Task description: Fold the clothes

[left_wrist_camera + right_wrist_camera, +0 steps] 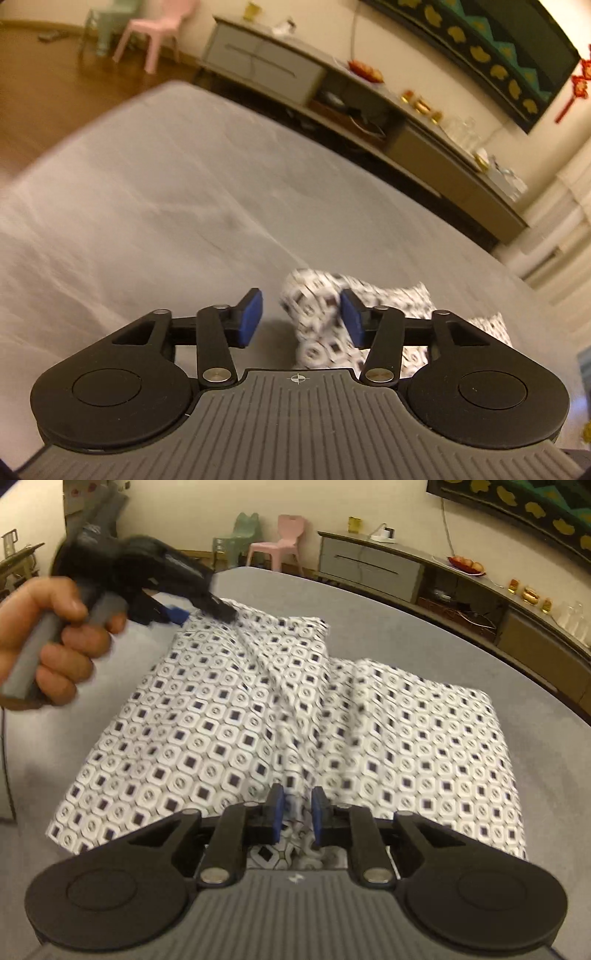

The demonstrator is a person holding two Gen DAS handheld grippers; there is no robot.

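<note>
A white garment (229, 716) printed with dark squares lies folded on the grey bed (498, 672). My right gripper (297, 812) sits at its near edge, and the blue pads pinch a raised fold of the fabric. A hand (55, 638) holds my left gripper (201, 613) over the garment's far left corner. In the left wrist view the left gripper (301, 319) stands open. A bunched corner of the garment (317, 317) lies between its fingers, against the right pad (351, 321) and apart from the left one.
A long low cabinet (373, 566) with small objects on top runs along the far wall. A pink chair (284, 542) and a green one (240, 531) stand on the wood floor (44, 85) past the bed's far end. Bare grey sheet (166, 184) stretches left of the garment.
</note>
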